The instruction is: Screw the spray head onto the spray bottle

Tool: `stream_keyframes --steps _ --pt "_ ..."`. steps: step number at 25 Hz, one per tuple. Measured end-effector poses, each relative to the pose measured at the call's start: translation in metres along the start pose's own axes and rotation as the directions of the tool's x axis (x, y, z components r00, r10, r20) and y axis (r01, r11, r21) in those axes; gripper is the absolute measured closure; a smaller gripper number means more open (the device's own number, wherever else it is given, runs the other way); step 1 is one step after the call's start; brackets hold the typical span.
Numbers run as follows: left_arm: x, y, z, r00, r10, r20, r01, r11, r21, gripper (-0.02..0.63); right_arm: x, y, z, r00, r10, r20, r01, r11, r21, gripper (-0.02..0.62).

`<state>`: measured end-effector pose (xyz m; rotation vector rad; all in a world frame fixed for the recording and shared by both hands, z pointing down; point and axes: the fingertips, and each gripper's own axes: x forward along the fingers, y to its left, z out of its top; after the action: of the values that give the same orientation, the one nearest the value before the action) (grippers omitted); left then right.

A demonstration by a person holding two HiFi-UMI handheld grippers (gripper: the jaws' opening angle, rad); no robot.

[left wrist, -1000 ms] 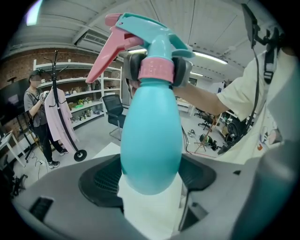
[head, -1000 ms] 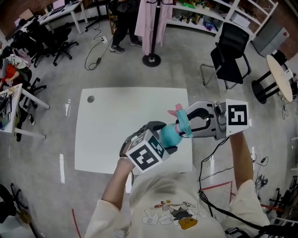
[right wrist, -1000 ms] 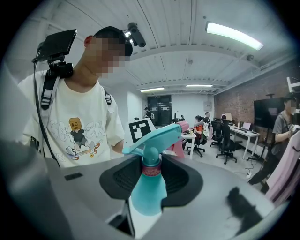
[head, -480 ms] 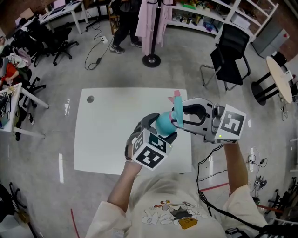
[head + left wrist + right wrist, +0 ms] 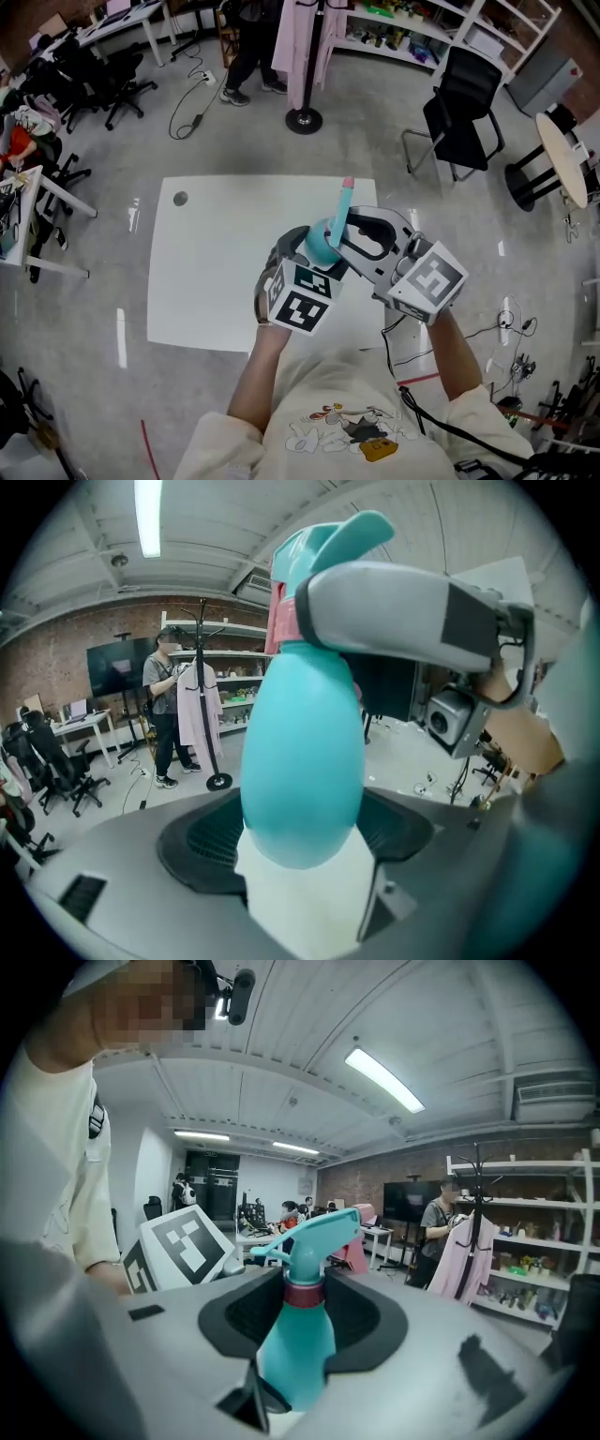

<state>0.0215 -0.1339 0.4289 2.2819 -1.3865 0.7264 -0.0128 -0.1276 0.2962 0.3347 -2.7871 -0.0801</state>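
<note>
A teal spray bottle [image 5: 321, 247] is held above the white table [image 5: 211, 272]. My left gripper [image 5: 314, 255] is shut on its body, which fills the left gripper view as the bottle [image 5: 305, 752] between the dark pads. The teal spray head [image 5: 345, 199] with a pink tip sits on the neck and points away from me. My right gripper [image 5: 343, 231] reaches in from the near right, shut on the spray head at its dark-pink collar [image 5: 303, 1295]. In the right gripper view the spray head [image 5: 314, 1235] rises between the pads. The bottle's base is hidden.
The left gripper's marker cube [image 5: 183, 1246] sits close beside the bottle. On the floor beyond the table are a coat rack [image 5: 305, 56], a standing person [image 5: 246, 47], a black chair [image 5: 464, 103] and a round table [image 5: 562, 155]. Cables lie at the near right.
My right gripper has swung from the right side round to the near right, turning the spray head's nozzle from leftward to pointing away. The left gripper rolled and shifted slightly with the bottle.
</note>
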Motion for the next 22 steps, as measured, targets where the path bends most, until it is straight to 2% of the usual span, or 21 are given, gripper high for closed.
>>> stream_keyframes --steps 3,7,11,13,15,17,20,22 --pt "0.001 0.002 0.003 1.0 -0.018 0.015 0.018 1.0 -0.009 0.227 -0.003 -0.003 -0.014 1.0 0.017 -0.022 -0.017 1.0 0.008 0.452" --pt "0.001 0.008 0.003 0.999 -0.019 0.034 0.019 1.0 -0.012 0.227 -0.014 0.001 -0.029 0.993 0.096 -0.073 -0.097 0.995 -0.006 0.4" --pt "-0.003 0.018 -0.002 0.999 -0.014 0.031 0.013 1.0 0.028 0.227 -0.038 -0.004 -0.032 0.976 0.104 -0.191 -0.131 0.982 -0.139 0.389" --pt "-0.005 0.021 -0.004 0.999 -0.032 0.026 0.03 0.997 0.068 0.227 -0.051 -0.008 -0.015 0.968 0.126 -0.217 -0.178 0.953 -0.245 0.389" --pt "-0.008 0.02 -0.004 0.997 -0.07 0.016 0.067 0.99 0.126 0.227 -0.065 -0.008 0.006 0.945 0.183 -0.272 -0.279 0.883 -0.377 0.39" --pt "-0.01 0.015 -0.001 0.994 -0.106 -0.005 0.105 0.975 0.196 0.227 -0.077 -0.008 0.02 0.9 0.218 -0.377 -0.392 0.782 -0.485 0.39" --pt "-0.009 0.007 0.004 0.991 -0.13 -0.045 0.137 0.95 0.281 0.227 -0.084 -0.009 0.03 0.829 0.222 -0.513 -0.516 0.659 -0.548 0.388" --pt "-0.009 0.001 0.007 0.988 -0.143 -0.057 0.154 0.94 0.305 0.227 -0.081 -0.006 0.03 0.783 0.215 -0.584 -0.583 0.581 -0.568 0.39"
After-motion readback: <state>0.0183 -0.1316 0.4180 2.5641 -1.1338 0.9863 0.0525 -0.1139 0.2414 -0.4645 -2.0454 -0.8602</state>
